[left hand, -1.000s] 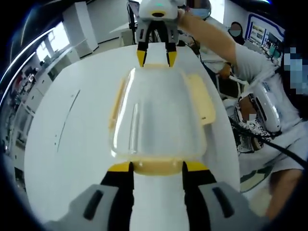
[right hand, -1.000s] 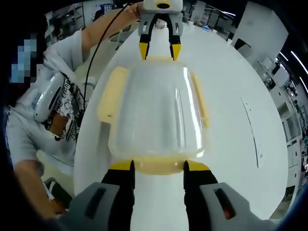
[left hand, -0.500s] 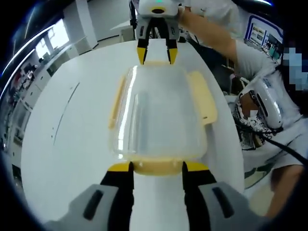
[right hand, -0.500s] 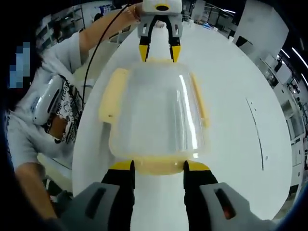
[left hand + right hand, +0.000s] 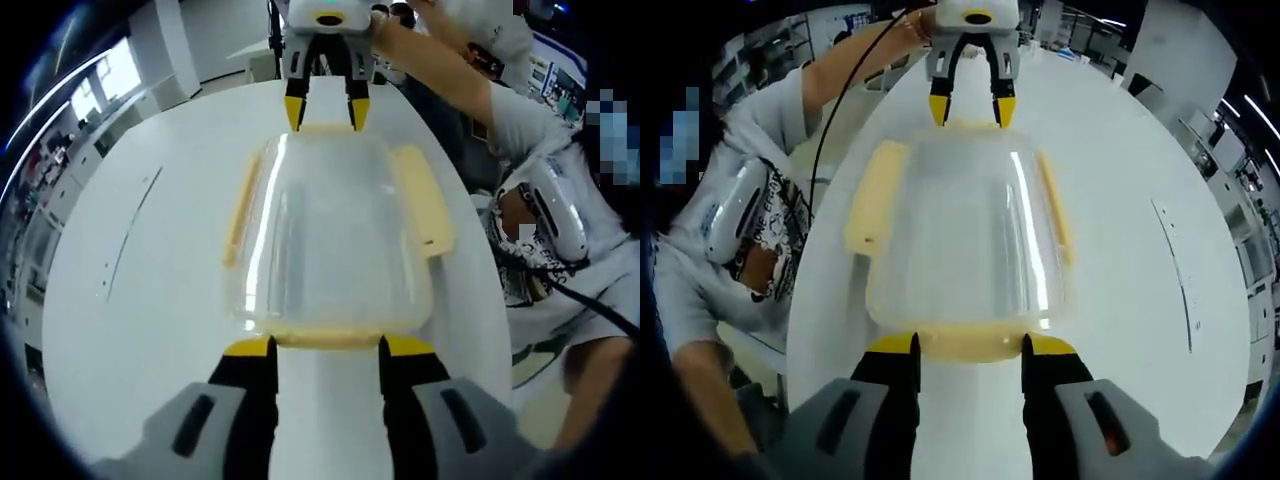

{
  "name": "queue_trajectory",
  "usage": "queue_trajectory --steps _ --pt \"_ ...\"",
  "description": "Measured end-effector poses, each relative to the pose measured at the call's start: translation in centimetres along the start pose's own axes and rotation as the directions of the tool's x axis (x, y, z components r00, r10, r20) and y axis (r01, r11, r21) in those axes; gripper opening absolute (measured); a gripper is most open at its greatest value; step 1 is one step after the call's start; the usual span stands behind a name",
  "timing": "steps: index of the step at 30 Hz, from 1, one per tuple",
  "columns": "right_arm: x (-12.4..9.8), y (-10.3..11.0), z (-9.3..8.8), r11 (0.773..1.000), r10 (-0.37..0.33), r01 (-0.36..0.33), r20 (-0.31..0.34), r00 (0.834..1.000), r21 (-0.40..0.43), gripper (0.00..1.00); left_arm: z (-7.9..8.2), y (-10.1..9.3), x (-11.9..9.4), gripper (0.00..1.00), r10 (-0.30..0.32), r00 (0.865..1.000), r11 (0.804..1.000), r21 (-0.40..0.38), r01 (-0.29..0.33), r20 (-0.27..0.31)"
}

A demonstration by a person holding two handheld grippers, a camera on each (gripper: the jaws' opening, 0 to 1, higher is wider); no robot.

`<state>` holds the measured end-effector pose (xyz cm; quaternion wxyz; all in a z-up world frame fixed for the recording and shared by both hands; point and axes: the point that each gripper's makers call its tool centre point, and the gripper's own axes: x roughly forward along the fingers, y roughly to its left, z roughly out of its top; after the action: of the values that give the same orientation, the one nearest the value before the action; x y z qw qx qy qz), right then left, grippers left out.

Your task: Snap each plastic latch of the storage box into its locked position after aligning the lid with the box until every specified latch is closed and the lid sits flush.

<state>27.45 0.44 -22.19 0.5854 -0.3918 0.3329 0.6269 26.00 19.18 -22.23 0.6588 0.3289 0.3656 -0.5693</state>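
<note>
near end latch (image 5: 325, 338) now pressed flatter, lower

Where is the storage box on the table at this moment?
In the left gripper view the storage box sits mid-frame on the white table, between the left gripper at its near end and the right gripper at its far end.

Left gripper (image 5: 327, 348) grey-bodied, black jaws tipped yellow, person's white printed T-shirt (image 5: 745, 240)
</note>
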Motion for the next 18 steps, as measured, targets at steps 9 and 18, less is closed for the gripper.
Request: queue_trajectory --steps 9,18 --pt "0.0 0.4 0.3 1.000 -0.004 0.004 0.028 1.000 0.001 0.39 -0.2 -0.2 -0.2 0.40 0.000 0.999 1.000 0.005 0.000 -0.044" --pt "-0.3 0.0 0.3 0.999 -0.046 0.046 0.103 0.994 0.001 0.45 -1.5 0.5 -0.6 0.49 0.040 0.999 0.998 -0.050 -0.041 -0.035"
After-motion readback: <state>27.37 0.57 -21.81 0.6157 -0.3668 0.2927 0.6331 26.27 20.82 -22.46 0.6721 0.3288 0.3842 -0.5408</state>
